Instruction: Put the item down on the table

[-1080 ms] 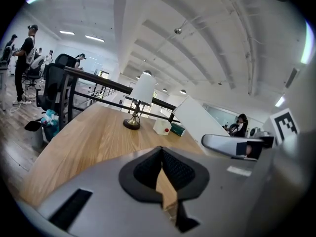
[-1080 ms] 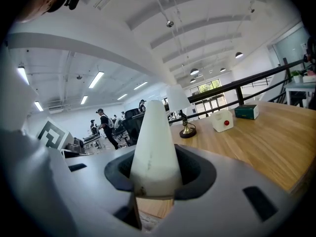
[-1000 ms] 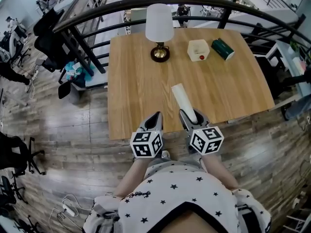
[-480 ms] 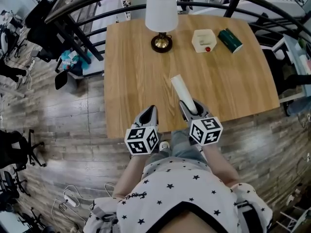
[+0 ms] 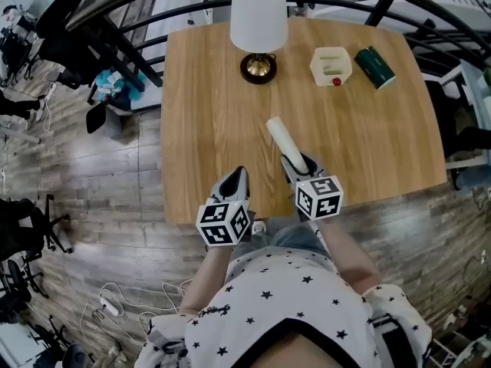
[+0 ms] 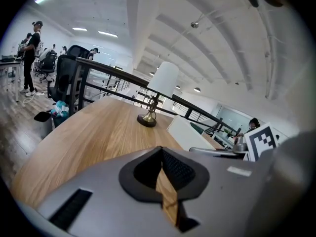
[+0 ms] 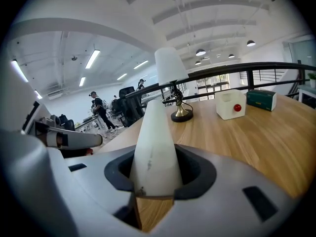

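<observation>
A white tapered tube (image 5: 281,141) sticks out forward from my right gripper (image 5: 299,165), which is shut on its near end just above the wooden table (image 5: 199,129), close to the front edge. In the right gripper view the tube (image 7: 154,137) fills the gap between the dark pads and points toward the lamp. My left gripper (image 5: 238,176) hovers beside it to the left over the table's front edge. Its jaws are shut and hold nothing (image 6: 162,179). The tube (image 6: 190,135) also shows in the left gripper view, off to the right.
At the table's far side stand a lamp (image 5: 258,25) with a white shade and brass base, a white box with a red button (image 5: 331,65) and a dark green box (image 5: 375,57). A black railing (image 5: 115,6) curves behind the table. Office chairs stand on the wood floor at left.
Both grippers have edged a little forward over the table's front edge, the tube still in the right one. The head view has shifted slightly.
</observation>
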